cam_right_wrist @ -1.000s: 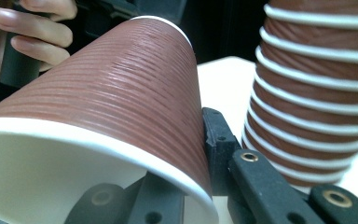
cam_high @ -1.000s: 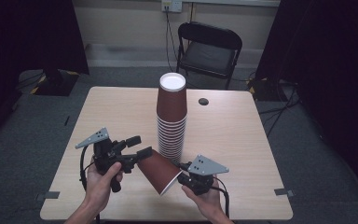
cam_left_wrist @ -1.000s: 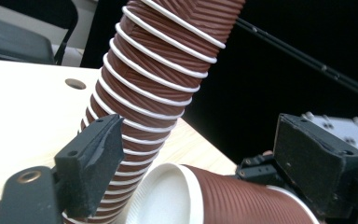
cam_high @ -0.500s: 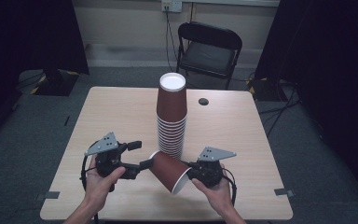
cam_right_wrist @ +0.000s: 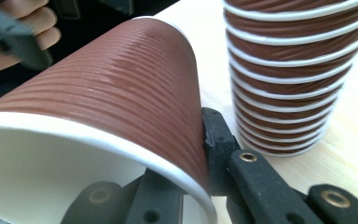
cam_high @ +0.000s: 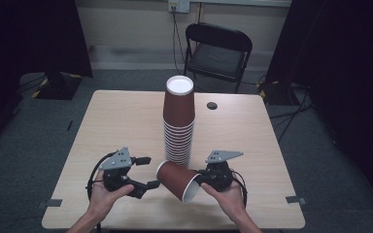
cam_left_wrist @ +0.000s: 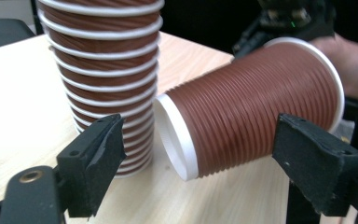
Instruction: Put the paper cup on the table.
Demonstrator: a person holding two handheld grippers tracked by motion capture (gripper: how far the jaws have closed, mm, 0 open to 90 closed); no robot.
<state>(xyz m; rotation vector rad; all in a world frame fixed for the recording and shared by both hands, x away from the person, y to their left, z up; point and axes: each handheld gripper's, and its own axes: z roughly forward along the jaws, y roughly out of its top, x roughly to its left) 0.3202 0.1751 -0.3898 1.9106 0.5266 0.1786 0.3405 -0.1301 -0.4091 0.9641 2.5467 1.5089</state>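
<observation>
Since a second ago your left gripper [cam_high: 148, 172] has let go of the loose paper cup [cam_high: 177, 180]: its jaws have just been opening and now stand spread, clear of the cup's closed base, nothing pinched between them. The cup has also swung, so its base now points left toward the left gripper and its open mouth points right and toward you.

Your right gripper [cam_high: 199, 180] is pinching the cup's rim wall, one jaw inside the mouth and one pressed on the ribbed outside, as the right gripper view shows [cam_right_wrist: 200, 163]. The cup lies tilted on its side, held above the near part of the wooden table [cam_high: 116, 121], between your two hands.

Just beyond it stands the upside-down stack of brown ribbed cups [cam_high: 178, 121], upright, mid-table. The loose cup's base sits just beside the stack's lowest rims in the left gripper view [cam_left_wrist: 242, 107]; can't tell if they touch.

Far right of the stack: small dark round disc [cam_high: 211, 105] on the table. Black folding chair [cam_high: 217, 51] behind the table's far edge.
</observation>
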